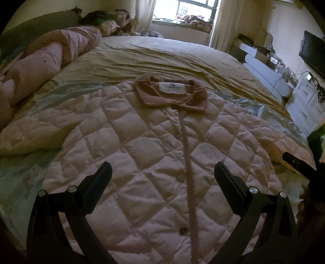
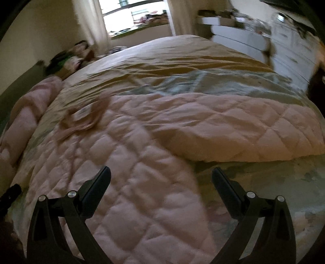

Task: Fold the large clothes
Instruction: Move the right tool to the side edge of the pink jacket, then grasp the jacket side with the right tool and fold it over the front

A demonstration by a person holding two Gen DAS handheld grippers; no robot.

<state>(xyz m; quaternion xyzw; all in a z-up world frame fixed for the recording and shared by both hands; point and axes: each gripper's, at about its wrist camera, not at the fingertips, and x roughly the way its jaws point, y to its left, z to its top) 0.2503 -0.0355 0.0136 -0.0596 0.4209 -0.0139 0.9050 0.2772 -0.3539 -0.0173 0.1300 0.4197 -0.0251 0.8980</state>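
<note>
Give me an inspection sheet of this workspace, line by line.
Surface: bed, wrinkled yellow sheet.
Job's things: quilted pink jacket flat, front up, closed; collar at far end; right sleeve spread sideways.
Clutter: rolled pink duvet; clothes heap.
Grippers: left gripper open over jacket; right gripper open over jacket edge; both empty.
Cables: some near the white cabinet.
Surroundings: window, curtains, television.

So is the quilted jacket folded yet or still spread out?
Spread out. The quilted jacket lies flat on the bed, both sleeves out sideways, collar up.
</note>
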